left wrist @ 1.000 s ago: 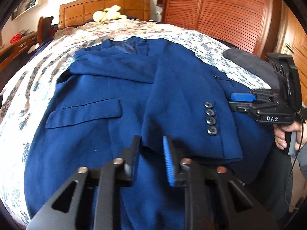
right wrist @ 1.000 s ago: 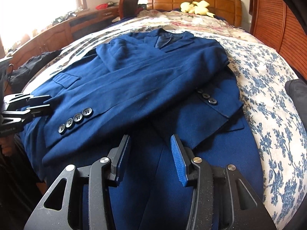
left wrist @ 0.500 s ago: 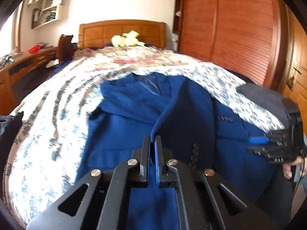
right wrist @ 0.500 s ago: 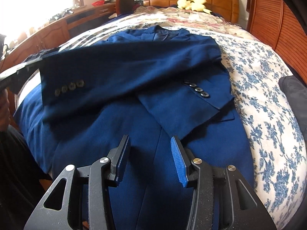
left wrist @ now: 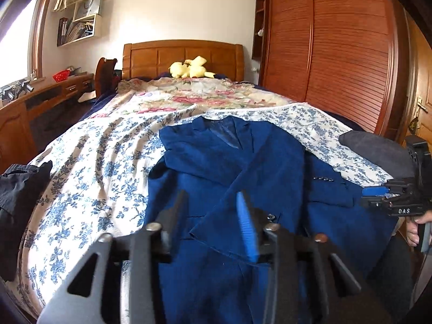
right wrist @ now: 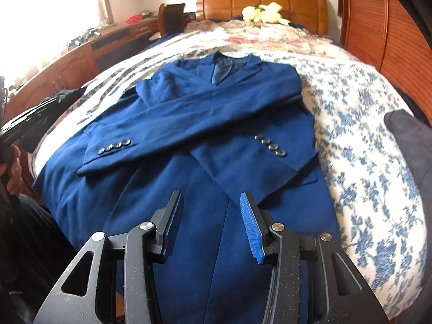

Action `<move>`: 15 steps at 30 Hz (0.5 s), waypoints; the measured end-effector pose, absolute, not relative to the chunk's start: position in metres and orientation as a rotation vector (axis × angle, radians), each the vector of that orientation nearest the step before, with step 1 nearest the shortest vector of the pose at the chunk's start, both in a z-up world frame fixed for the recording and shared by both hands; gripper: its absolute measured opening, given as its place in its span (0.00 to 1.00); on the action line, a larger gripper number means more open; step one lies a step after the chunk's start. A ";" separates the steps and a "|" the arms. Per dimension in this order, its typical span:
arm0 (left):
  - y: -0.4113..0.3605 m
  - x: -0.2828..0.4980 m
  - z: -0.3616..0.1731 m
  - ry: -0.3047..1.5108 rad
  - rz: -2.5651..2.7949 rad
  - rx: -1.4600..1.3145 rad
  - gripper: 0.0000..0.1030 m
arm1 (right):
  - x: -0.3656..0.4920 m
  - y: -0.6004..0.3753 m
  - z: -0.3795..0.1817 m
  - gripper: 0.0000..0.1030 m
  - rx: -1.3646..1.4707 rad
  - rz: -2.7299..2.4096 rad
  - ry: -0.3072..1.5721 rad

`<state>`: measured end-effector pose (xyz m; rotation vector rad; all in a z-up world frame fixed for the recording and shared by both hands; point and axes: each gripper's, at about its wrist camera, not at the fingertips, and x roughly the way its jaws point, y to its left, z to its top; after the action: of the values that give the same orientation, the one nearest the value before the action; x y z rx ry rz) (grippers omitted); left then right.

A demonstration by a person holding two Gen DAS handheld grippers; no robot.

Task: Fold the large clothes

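A blue suit jacket [right wrist: 205, 124] lies front-up on the bed, collar toward the headboard, and also shows in the left wrist view [left wrist: 243, 167]. Both sleeves are folded across the body: one sleeve [right wrist: 151, 135] ends in cuff buttons [right wrist: 113, 145] at the left, the other ends in cuff buttons [right wrist: 270, 144] at the right. My left gripper [left wrist: 212, 205] is open and empty above the jacket's lower left part. My right gripper [right wrist: 209, 205] is open and empty over the jacket's hem, and also shows at the right in the left wrist view [left wrist: 378, 191].
The bed has a blue-flowered white cover [right wrist: 364, 135] and a wooden headboard [left wrist: 183, 56] with a yellow plush toy [left wrist: 189, 67]. A dark garment [left wrist: 19, 189] lies at the bed's left edge, a grey one [left wrist: 378, 148] at the right. A wooden desk [left wrist: 27, 113] stands left, a wardrobe [left wrist: 337, 54] right.
My left gripper shut on the sleeve cuff, lifted it and carried it leftward across the jacket, then opened and let it go. The sleeve now lies flat. The right gripper stayed open.
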<state>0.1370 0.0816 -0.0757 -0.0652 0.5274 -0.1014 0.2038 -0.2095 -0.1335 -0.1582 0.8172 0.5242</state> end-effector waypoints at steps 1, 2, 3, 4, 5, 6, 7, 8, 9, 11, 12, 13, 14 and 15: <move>0.084 0.134 -0.075 0.522 -0.090 -0.059 0.41 | 0.203 -0.209 -0.132 0.43 -0.165 0.519 0.809; 0.086 0.132 -0.075 0.523 -0.080 -0.052 0.41 | 0.203 -0.209 -0.130 0.43 -0.169 0.516 0.802; 0.088 0.130 -0.075 0.523 -0.079 -0.048 0.43 | 0.202 -0.209 -0.129 0.43 -0.172 0.513 0.796; 0.091 0.129 -0.075 0.524 -0.080 -0.047 0.46 | 0.201 -0.210 -0.128 0.44 -0.174 0.511 0.792; 0.092 0.127 -0.076 0.527 -0.077 -0.047 0.48 | 0.200 -0.210 -0.128 0.44 -0.176 0.509 0.789; 0.095 0.125 -0.078 0.529 -0.073 -0.047 0.52 | 0.199 -0.210 -0.127 0.45 -0.177 0.506 0.784; 0.098 0.123 -0.079 0.532 -0.069 -0.046 0.53 | 0.198 -0.211 -0.127 0.46 -0.179 0.504 0.782; 0.099 0.122 -0.081 0.537 -0.063 -0.044 0.53 | 0.198 -0.212 -0.127 0.46 -0.182 0.500 0.779; 0.102 0.121 -0.083 0.544 -0.058 -0.042 0.53 | 0.198 -0.214 -0.127 0.48 -0.183 0.497 0.779; 0.106 0.119 -0.086 0.554 -0.049 -0.040 0.53 | 0.199 -0.217 -0.130 0.52 -0.186 0.485 0.785; 0.108 0.118 -0.088 0.562 -0.041 -0.037 0.53 | 0.199 -0.219 -0.132 0.55 -0.188 0.480 0.788; 0.110 0.117 -0.091 0.569 -0.032 -0.030 0.53 | 0.201 -0.222 -0.135 0.56 -0.194 0.469 0.798; 0.111 0.114 -0.092 0.570 -0.029 -0.026 0.53 | 0.201 -0.224 -0.136 0.57 -0.197 0.461 0.802; 0.113 0.112 -0.095 0.575 -0.025 -0.021 0.53 | 0.203 -0.229 -0.139 0.57 -0.202 0.445 0.809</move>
<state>0.1123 0.1125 -0.0946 -0.0208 0.5746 -0.0252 0.2029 -0.2288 -0.1389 -0.2021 0.8091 0.4454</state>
